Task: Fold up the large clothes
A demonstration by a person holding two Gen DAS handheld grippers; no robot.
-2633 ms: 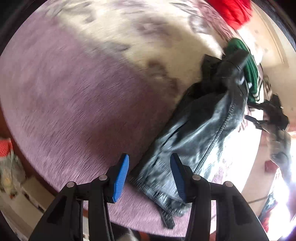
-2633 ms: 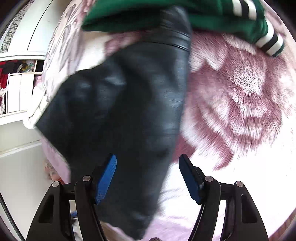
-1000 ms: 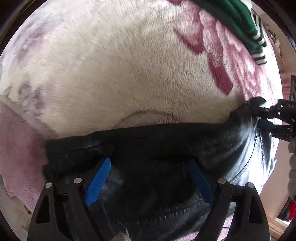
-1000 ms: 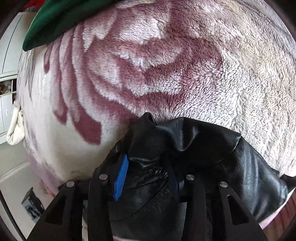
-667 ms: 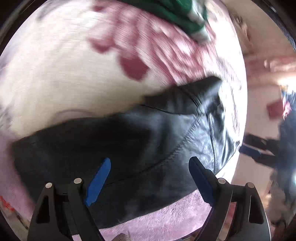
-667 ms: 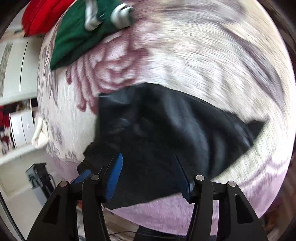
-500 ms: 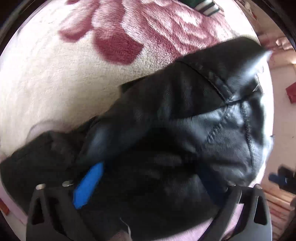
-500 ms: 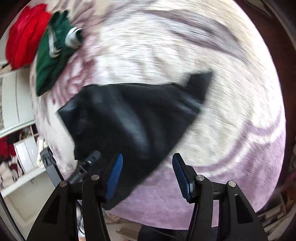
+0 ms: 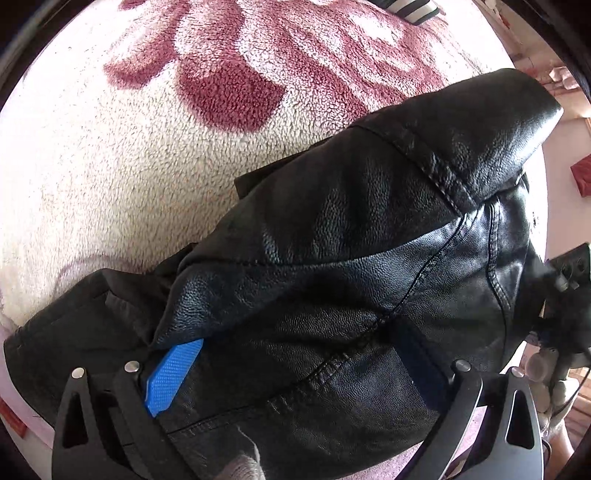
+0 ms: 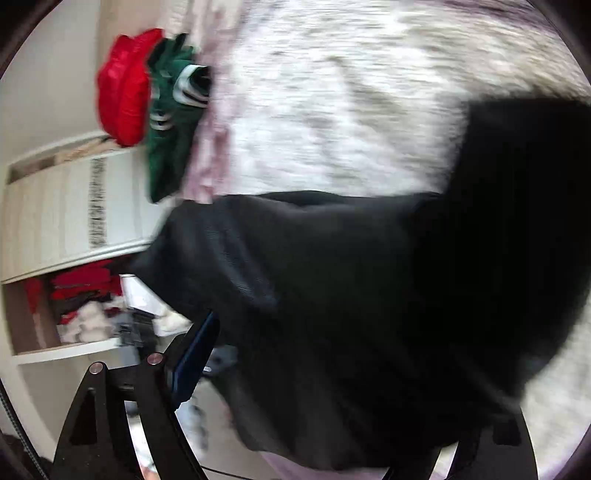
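Note:
A black leather jacket point(image 9: 351, 266) lies bunched on a fluffy cream blanket with dark pink flowers point(image 9: 122, 155). My left gripper point(image 9: 295, 373) is open, its blue-padded fingers point(image 9: 173, 373) wide apart and pressed low against the jacket, which fills the gap between them. In the right wrist view the jacket point(image 10: 351, 314) is blurred and covers my right gripper point(image 10: 321, 373). Only the left blue finger point(image 10: 192, 362) shows there. The right finger is hidden under the leather. The right gripper body also shows at the far right of the left wrist view point(image 9: 565, 273).
A green garment with white stripes point(image 10: 173, 118) and a red garment point(image 10: 125, 88) lie at the far end of the bed. White shelves with clothes point(image 10: 81, 302) stand beyond the bed edge. The striped cuff shows at the top of the left wrist view point(image 9: 410, 7).
The right gripper let go of the jacket and pulled back, swinging left fast. The left gripper moved in low over the jacket, which now lies more folded and bunched.

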